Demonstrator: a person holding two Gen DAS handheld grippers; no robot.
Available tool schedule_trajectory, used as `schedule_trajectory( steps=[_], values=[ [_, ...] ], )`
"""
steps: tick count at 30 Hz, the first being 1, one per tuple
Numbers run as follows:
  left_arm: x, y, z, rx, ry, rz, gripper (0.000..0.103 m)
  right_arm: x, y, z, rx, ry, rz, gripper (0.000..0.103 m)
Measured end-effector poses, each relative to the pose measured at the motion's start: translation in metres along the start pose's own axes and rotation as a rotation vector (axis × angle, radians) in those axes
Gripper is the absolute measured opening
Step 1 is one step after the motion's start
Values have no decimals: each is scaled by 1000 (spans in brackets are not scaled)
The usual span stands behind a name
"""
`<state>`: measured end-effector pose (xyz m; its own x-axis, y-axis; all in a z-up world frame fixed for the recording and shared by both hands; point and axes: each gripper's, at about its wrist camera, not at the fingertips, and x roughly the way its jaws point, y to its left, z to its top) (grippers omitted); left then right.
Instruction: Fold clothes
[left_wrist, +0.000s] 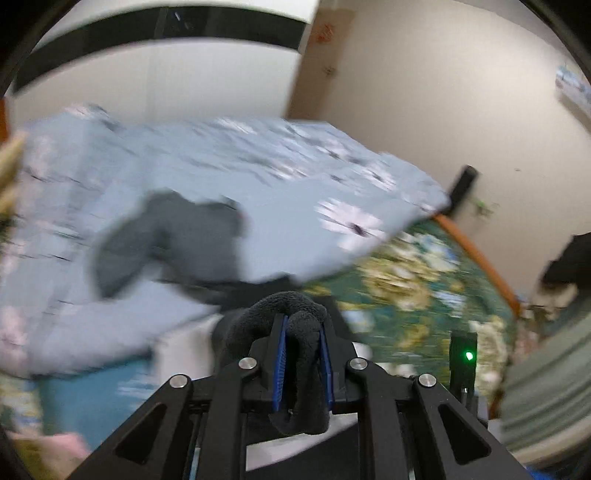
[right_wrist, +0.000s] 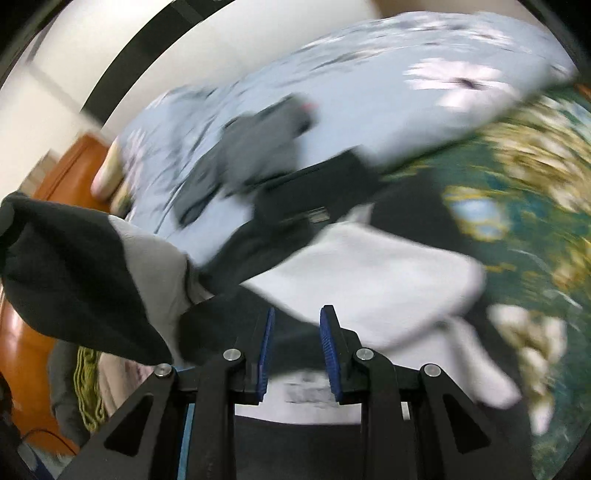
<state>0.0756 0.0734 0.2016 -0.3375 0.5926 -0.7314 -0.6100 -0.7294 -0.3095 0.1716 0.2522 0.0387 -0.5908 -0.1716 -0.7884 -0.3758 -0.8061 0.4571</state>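
My left gripper (left_wrist: 303, 325) is shut on a fold of a black fleece garment (left_wrist: 295, 306), lifted above the bed. In the right wrist view the same garment, black with a grey-white panel (right_wrist: 81, 266), hangs raised at the left. My right gripper (right_wrist: 297, 317) is open, its blue pads apart and nothing between them, just above a white cloth (right_wrist: 369, 266) and dark clothing (right_wrist: 306, 195). A grey garment (left_wrist: 173, 236) lies crumpled on the light blue quilt; it also shows in the right wrist view (right_wrist: 258, 147). Both views are motion-blurred.
A light blue floral quilt (left_wrist: 258, 173) covers the far part of the bed, over a green floral sheet (left_wrist: 413, 280). A wooden bed rail (left_wrist: 476, 258) runs at the right. An orange wooden piece (right_wrist: 62, 173) stands at the left. Walls lie behind.
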Motion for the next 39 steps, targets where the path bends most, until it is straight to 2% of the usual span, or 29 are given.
schedule_trajectory(
  steps=[3, 7, 11, 14, 17, 19, 20, 23, 25, 27, 28, 30, 31, 32, 34, 35, 39],
  values=[
    [62, -30, 4, -11, 71, -35, 17, -35, -49, 1, 112, -49, -74, 27],
    [154, -61, 0, 13, 205, 10, 17, -66, -90, -13, 154, -48, -163, 27],
    [216, -70, -15, 15, 301, 58, 17, -82, -115, -31, 192, -36, -198, 27],
    [248, -67, -26, -13, 357, 82, 21, -87, -125, -43, 206, -21, -211, 27],
    [259, -59, -38, -63, 389, 50, 26, -86, -127, -46, 197, -10, -208, 27],
    [257, -55, -41, -109, 392, -10, 44, -83, -124, -43, 183, -2, -207, 27],
    [253, -53, -42, -134, 392, -56, 60, -82, -124, -42, 178, -1, -204, 27],
    [226, -39, -46, -187, 360, -192, 62, -74, -119, -34, 159, 11, -192, 27],
    [190, -17, -53, -201, 290, -214, 63, -68, -113, -26, 138, 19, -180, 27],
    [154, 14, -69, -185, 208, -121, 70, -61, -106, -17, 113, 14, -149, 28],
    [135, 34, -83, -173, 169, -24, 70, -57, -102, -13, 107, 12, -130, 30],
    [113, 67, -112, -157, 152, 162, 71, -45, -94, -3, 106, 13, -88, 52],
    [105, 85, -130, -159, 170, 248, 71, -38, -90, 1, 105, 14, -67, 53],
    [101, 99, -143, -171, 188, 297, 71, -32, -86, 7, 107, 16, -35, 53],
    [98, 126, -169, -220, 235, 354, 71, -12, -78, 19, 108, 28, -10, 57],
    [99, 134, -176, -245, 249, 368, 71, -1, -75, 24, 102, 42, -23, 64],
    [107, 154, -192, -300, 267, 432, 71, 34, -69, 39, 120, 96, -85, 65]
  ],
)
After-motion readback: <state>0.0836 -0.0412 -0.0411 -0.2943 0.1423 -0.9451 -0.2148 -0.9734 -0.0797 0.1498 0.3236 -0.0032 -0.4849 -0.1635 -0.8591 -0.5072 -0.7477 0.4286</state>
